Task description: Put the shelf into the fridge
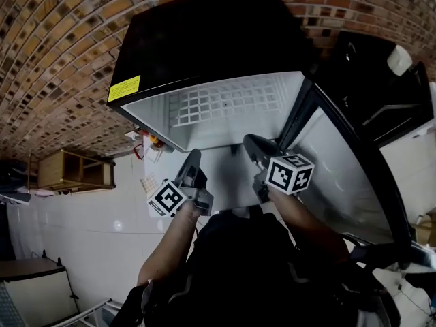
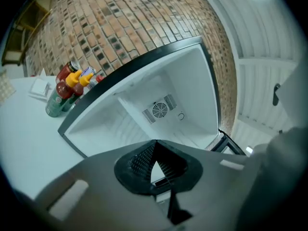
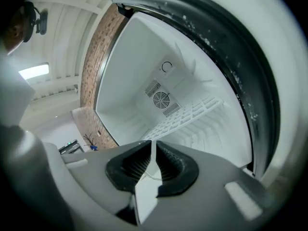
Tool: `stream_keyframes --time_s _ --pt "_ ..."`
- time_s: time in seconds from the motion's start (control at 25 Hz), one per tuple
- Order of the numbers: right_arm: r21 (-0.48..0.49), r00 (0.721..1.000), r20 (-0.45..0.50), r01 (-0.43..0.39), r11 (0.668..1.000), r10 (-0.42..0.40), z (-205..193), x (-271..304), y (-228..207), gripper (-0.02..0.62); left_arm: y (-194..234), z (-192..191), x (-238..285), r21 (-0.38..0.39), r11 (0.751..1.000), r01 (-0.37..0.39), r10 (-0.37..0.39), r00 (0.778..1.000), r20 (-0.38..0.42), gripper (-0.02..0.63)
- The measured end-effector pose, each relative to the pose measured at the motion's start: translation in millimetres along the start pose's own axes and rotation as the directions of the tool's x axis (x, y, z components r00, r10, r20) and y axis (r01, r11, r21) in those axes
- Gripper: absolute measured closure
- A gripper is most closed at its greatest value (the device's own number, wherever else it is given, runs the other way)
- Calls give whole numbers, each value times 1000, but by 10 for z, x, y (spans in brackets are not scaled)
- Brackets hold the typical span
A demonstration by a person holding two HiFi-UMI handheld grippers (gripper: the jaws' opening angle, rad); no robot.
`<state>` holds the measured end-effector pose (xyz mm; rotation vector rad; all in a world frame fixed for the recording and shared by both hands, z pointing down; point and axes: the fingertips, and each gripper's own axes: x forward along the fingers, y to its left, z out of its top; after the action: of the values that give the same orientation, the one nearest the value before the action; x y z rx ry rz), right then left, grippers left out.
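Right tool (image 3: 153,147) hung at the mouth of the fridge (image 1: 204,39) with its jaws almost together, only a sliver of white showing between the pads and nothing in it. The left tool (image 2: 154,147) had its tips touching and was empty as well. The shelf (image 3: 192,114) lay inside the fridge, well apart from both tools, spanning the cavity below the back fan (image 3: 160,99) (as far as I could judge from that angle). I reckoned the placing was about done. My worry was that I could not see whether both edges sat fully on their side supports, and a side riding proud might let the shelf tip once loaded. A careless pull-out could also snag a tool on the front wire, or knock the door (image 1: 354,176) at my right.
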<state>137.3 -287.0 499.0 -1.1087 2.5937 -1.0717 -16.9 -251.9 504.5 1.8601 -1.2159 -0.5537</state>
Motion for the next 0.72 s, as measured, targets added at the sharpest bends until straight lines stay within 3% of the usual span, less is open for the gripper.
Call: stream_keyframes --time_s 0.12,0.36,0.56,0.72 --pt "-7 1000 -12 -28 1000 27 -50 -141 76 558 -115 15 -192 114 993 -30 30 1000 3 606" --pt "-8 1000 -13 -22 1000 22 -233 -254 192 560 -230 65 -525 208 978 25 -24 1000 -6 606" --pt "-54 998 55 6 999 -3 -294 -240 432 565 -178 153 -796 360 933 16 8 998 -66 606" --pt "-13 995 82 53 999 -52 -357 -232 585 569 -195 304 -1049 378 924 64 -30 995 -96 606"
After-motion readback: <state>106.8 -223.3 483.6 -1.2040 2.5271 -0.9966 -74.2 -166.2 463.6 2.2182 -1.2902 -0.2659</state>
